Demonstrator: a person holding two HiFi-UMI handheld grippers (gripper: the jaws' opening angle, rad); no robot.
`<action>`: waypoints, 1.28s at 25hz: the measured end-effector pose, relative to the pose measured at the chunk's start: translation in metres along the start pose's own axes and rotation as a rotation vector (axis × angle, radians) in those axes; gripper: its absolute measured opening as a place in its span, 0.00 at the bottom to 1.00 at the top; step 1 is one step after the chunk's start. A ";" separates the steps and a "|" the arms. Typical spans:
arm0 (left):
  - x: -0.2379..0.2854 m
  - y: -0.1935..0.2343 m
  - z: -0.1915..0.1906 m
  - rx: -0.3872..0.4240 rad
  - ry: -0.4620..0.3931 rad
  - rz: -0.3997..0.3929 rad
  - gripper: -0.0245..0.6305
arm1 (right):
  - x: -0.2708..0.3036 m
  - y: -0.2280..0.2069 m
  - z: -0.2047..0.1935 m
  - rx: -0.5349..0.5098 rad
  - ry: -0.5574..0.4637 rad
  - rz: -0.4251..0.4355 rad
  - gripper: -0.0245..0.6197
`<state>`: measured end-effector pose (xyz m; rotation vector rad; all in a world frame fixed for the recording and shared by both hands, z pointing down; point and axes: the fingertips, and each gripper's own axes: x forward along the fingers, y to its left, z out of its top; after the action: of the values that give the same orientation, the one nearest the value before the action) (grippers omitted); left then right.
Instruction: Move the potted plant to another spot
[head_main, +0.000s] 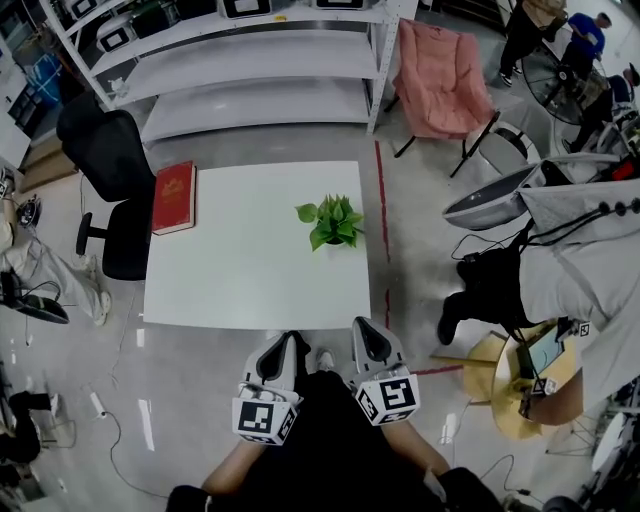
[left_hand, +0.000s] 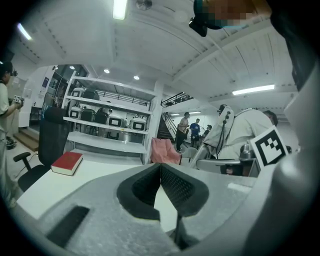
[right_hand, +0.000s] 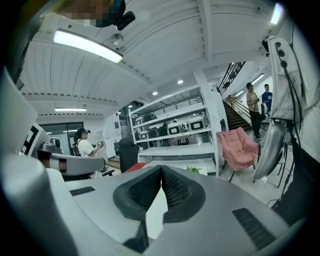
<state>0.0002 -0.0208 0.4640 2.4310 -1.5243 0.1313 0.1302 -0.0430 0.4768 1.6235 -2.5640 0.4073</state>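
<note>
A small potted plant (head_main: 332, 222) with green leaves stands on the right half of the white table (head_main: 250, 275). In the right gripper view the potted plant (right_hand: 195, 170) peeks over the right jaw, far ahead. My left gripper (head_main: 284, 341) and right gripper (head_main: 361, 328) hover side by side at the table's near edge, close to my body and well short of the plant. Both have their jaw tips pressed together with nothing between them; the left gripper (left_hand: 160, 165) and right gripper (right_hand: 161, 168) look the same in their own views.
A red book (head_main: 174, 196) lies at the table's far left edge. A black office chair (head_main: 108, 185) stands left of the table, white shelving (head_main: 250, 60) and a pink folding chair (head_main: 437, 78) behind it. A person (head_main: 570, 265) and a wooden stool (head_main: 515, 385) are to the right.
</note>
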 end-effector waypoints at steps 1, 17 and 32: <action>0.002 0.000 -0.001 0.001 0.002 -0.004 0.06 | 0.002 -0.001 -0.001 0.001 0.005 -0.002 0.06; 0.059 0.030 0.010 -0.011 -0.015 -0.032 0.06 | 0.063 -0.022 -0.003 -0.040 0.050 -0.010 0.06; 0.125 0.071 0.018 -0.026 0.012 -0.077 0.06 | 0.141 -0.044 -0.032 -0.134 0.220 -0.008 0.06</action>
<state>-0.0087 -0.1639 0.4862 2.4599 -1.4161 0.1097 0.1064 -0.1756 0.5447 1.4556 -2.3686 0.3807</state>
